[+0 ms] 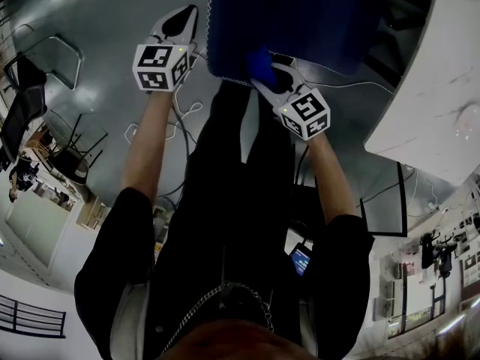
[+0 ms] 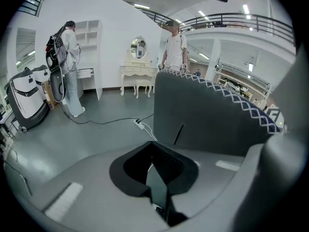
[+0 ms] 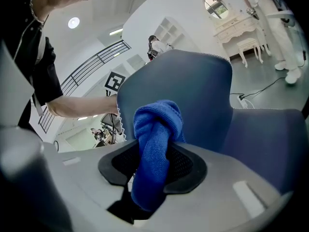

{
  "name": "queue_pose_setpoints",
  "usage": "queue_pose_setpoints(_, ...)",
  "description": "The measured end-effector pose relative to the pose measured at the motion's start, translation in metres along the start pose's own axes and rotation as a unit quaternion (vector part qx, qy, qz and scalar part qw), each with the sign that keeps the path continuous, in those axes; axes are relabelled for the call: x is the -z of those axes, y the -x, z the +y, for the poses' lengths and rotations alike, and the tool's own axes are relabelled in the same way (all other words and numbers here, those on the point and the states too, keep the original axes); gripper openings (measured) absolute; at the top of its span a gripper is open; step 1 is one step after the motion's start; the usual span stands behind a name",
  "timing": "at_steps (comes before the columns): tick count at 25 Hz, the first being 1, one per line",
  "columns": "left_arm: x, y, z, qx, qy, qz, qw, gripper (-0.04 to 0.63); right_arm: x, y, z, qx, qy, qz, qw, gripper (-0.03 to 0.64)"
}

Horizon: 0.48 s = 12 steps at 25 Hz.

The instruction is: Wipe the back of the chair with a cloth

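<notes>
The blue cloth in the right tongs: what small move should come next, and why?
Probably slide the right tongs sideways across the chair back, with the blue cloth pressed on it. These tongs are shut on the cloth, whose bunched end appears to sit against the chair back near its edge, so a wide stretch lies ahead. The left tongs are shut and empty beside the chair.

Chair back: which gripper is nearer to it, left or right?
Right. The right gripper holds the blue cloth at the chair back; the left gripper, shut and empty, is beside its edge, apart from it.
</notes>
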State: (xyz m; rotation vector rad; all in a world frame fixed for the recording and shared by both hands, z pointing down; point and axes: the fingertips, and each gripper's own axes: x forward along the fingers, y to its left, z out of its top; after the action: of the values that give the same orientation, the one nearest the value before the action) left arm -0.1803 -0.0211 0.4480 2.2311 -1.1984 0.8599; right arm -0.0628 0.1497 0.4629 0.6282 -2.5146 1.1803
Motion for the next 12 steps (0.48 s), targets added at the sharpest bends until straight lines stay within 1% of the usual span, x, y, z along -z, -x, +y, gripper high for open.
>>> queue_pose_setpoints(2,0.001,-0.001,0.001,-0.003,0.003,0.0,1.0,0.009,-0.005,0.005,-0.007,-0.011,-0.028,-0.018,0.999,0.149)
queue_pose_setpoints(4,0.003,0.0,0.002,-0.001,0.006,0.002,1.0,0.009,-0.019,0.011,-0.022,-0.002,-0.057,-0.047,0.997,0.149)
queue_pose_setpoints(8,0.004,-0.001,0.009,-0.001,0.007,0.004,1.0,0.009,-0.065,0.011,-0.063,0.047,-0.054,-0.097,0.993,0.15)
queue_pose_setpoints(10,0.004,-0.003,0.012,-0.003,0.01,0.003,0.9999,0.009,-0.091,0.01,-0.088,0.075,-0.051,-0.125,0.988,0.15)
queue_pose_setpoints(12,0.003,-0.004,0.014,-0.005,0.01,0.003,0.9999,0.009,-0.116,0.009,-0.114,0.113,-0.043,-0.147,0.982,0.15)
